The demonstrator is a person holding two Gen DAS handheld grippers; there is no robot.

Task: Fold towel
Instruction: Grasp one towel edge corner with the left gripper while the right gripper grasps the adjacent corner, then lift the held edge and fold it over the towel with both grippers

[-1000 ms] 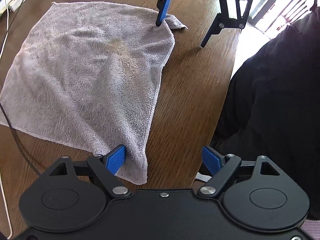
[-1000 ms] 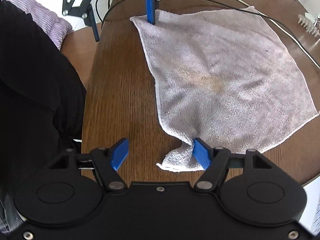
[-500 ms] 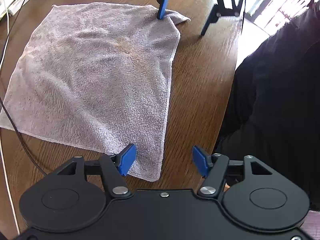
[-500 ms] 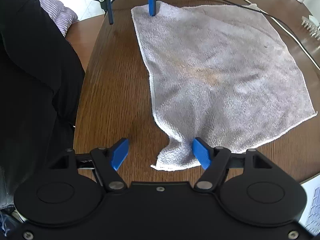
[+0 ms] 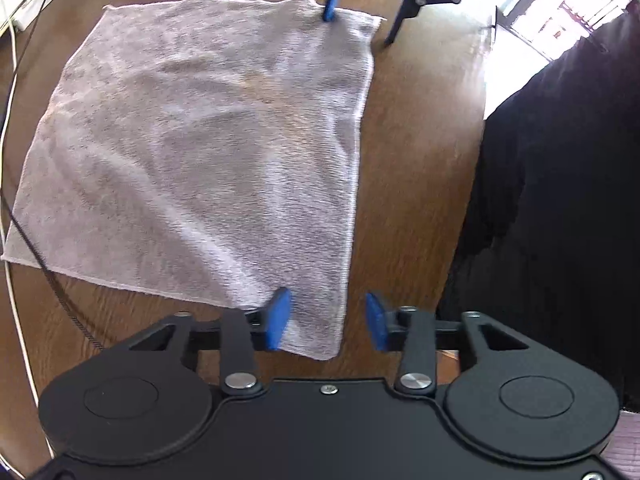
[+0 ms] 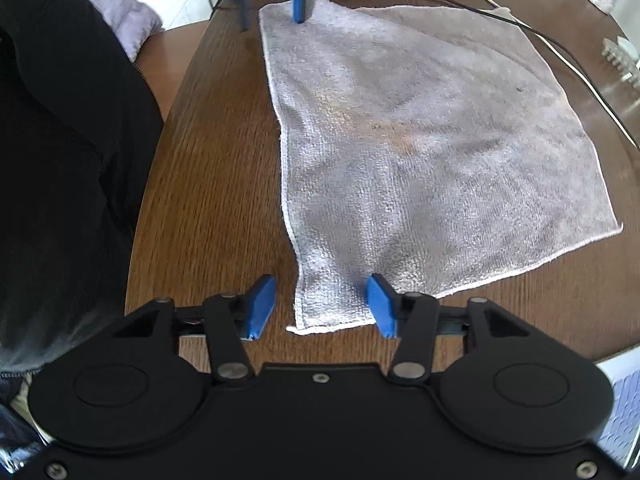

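Note:
A grey-lilac towel (image 5: 208,140) lies spread flat on the brown wooden table (image 5: 416,168); it also shows in the right wrist view (image 6: 432,152). My left gripper (image 5: 327,321) is open, its jaws straddling the towel's near right corner, one blue pad pressing on the cloth. My right gripper (image 6: 322,307) is open, its jaws straddling the opposite corner on the same side edge. Each gripper shows far off in the other's view: the right one (image 5: 360,20), the left one (image 6: 272,12).
The table edge runs close beside the towel, with the person's dark clothing (image 5: 560,200) beyond it. Cables (image 5: 16,216) run along the towel's far side; another cable (image 6: 560,44) crosses the table. Small items (image 6: 620,56) sit at the table's far edge.
Both grippers have pulled apart along the towel's edge, drawing it straight and flat. The crumpled corner at my right gripper has smoothed out. Both jaws have narrowed around the corners.

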